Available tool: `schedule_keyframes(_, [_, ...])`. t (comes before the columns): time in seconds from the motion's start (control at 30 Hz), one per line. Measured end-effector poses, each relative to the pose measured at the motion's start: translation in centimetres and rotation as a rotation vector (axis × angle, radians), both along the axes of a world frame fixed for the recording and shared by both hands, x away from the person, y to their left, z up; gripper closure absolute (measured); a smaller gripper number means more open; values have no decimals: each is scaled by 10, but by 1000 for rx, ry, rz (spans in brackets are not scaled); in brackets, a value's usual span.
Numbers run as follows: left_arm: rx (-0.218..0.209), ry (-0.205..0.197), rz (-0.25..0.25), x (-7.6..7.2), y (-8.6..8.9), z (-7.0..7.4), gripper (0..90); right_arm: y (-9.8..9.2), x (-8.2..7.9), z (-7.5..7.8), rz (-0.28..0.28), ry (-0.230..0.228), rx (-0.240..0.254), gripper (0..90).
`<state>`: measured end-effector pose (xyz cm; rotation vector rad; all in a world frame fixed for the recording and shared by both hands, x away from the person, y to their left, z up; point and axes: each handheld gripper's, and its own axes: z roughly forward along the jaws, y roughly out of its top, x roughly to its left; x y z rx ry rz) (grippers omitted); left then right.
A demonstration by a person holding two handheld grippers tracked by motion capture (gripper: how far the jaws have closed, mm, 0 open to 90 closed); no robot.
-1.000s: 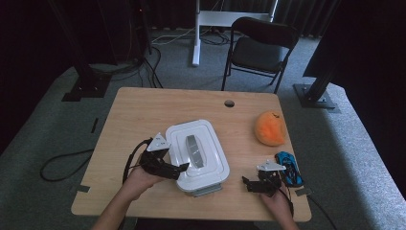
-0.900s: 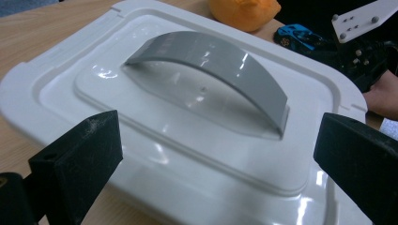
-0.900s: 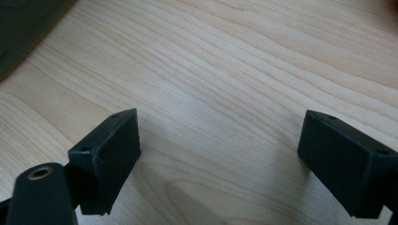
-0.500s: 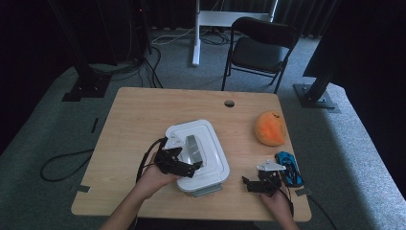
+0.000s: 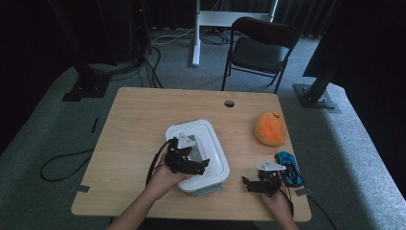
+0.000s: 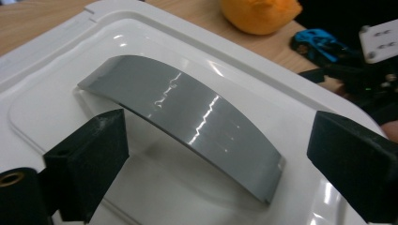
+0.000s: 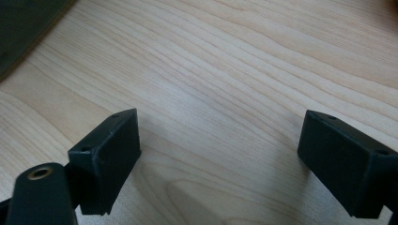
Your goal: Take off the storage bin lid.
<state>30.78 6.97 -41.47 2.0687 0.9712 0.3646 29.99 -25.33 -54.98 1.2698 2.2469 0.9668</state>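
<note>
High view: the white lidded container (image 5: 198, 155) sits near the table's (image 5: 134, 124) front edge, about midway along it, and the left gripper (image 5: 203, 165) hovers right over its lid. The right gripper (image 5: 246, 183) waits toward the front right corner, beside a blue toy car (image 5: 289, 168); an orange plush (image 5: 270, 128) lies near the right edge.

Left gripper view: jaws apart, just been narrowing, straddling the grey arched handle (image 6: 187, 122) without touching it yet. That handle is the place to grab — stiff plastic, glossy, probably slick, so a square bite across its middle looks best. The box seems light and rigid.

Right gripper view: jaws wide apart over bare wood — nothing between them.
</note>
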Motion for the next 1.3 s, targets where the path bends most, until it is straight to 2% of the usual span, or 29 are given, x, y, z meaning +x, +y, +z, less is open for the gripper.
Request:
schedule_keyframes(0.07, [3,2,5,0,-1,-1,144,0,0,0,0,0,0,126])
schedule_keyframes(0.13, [17,-5,11,0,-3,-2,144,0,0,0,0,0,0,126])
schedule_keyframes(0.33, [9,-1,39,0,-4,-3,162,0,0,0,0,0,0,126])
schedule_keyframes(0.47, [22,-10,37,-1,-6,-5,253,0,0,0,0,1,0,126])
schedule_keyframes(0.57, [21,-14,39,-1,-6,-6,261,0,0,0,1,1,0,126])
schedule_keyframes(0.7, [12,-20,20,-3,-8,-6,353,0,0,0,0,1,0,126])
schedule_keyframes(1.13, [-25,-10,-1,-6,-3,-3,430,0,0,0,0,0,0,126])
schedule_keyframes(1.3, [-48,-36,-3,-9,2,4,437,0,0,0,0,0,1,126])
